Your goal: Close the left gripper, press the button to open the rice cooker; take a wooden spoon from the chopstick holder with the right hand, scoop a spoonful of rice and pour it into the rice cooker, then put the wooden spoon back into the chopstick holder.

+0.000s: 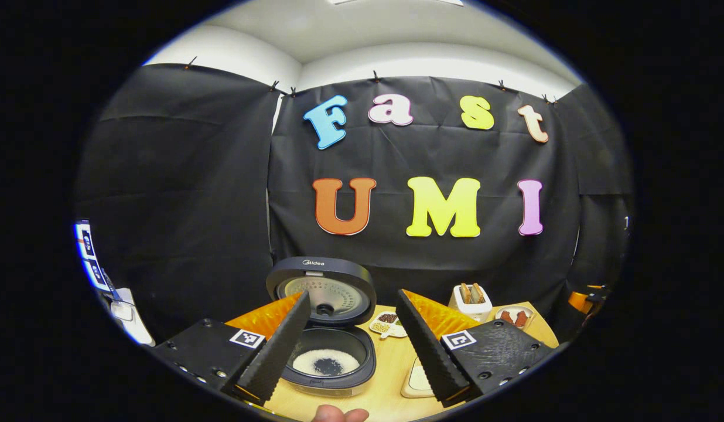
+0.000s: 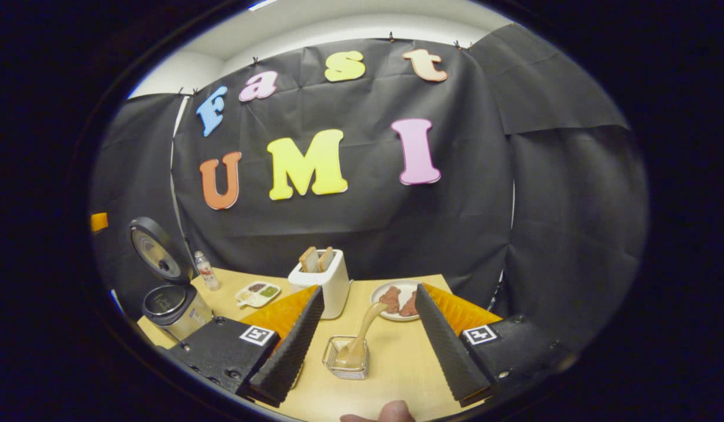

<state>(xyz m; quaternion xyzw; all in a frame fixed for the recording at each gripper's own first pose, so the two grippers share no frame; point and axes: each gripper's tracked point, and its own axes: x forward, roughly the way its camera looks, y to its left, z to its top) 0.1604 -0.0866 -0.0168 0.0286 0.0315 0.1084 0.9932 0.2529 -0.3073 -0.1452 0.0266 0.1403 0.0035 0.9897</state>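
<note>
A: Left gripper view first. What is hard to make out?

B: The rice cooker (image 1: 330,346) is partly hidden: the near finger of the left tongs (image 1: 353,343) covers its left side. Its lid (image 1: 322,290) stands raised behind the pot, and inside lies a pale layer with a dark patch in the middle; what that patch is, I cannot tell. A fingertip (image 1: 338,415) is cut off at the bottom edge. A pale flat thing (image 1: 419,380) on the worktop (image 1: 391,375) sits half behind the right finger, too hidden to name.

A: And the tongs?

B: Spread wide, holding nothing, touching nothing. The cooker shows in the gap between the fingers.

A: Anything farther back?

B: A small divided dish (image 1: 389,324) beside the cooker, a white toaster (image 1: 471,300) with bread in it, and a plate (image 1: 515,317) near the far right.

A: Now the right gripper view.

B: The right tongs (image 2: 368,346) also gape wide and are empty. Between the fingers stands a wire chopstick holder (image 2: 345,358) with the wooden spoon (image 2: 362,340) in it, bowl down, handle leaning up to the right. The spoon looks smeared by the lens. The cooker (image 2: 176,309) stands at the far left, lid up, with a small bottle (image 2: 205,271) beside it.
</note>
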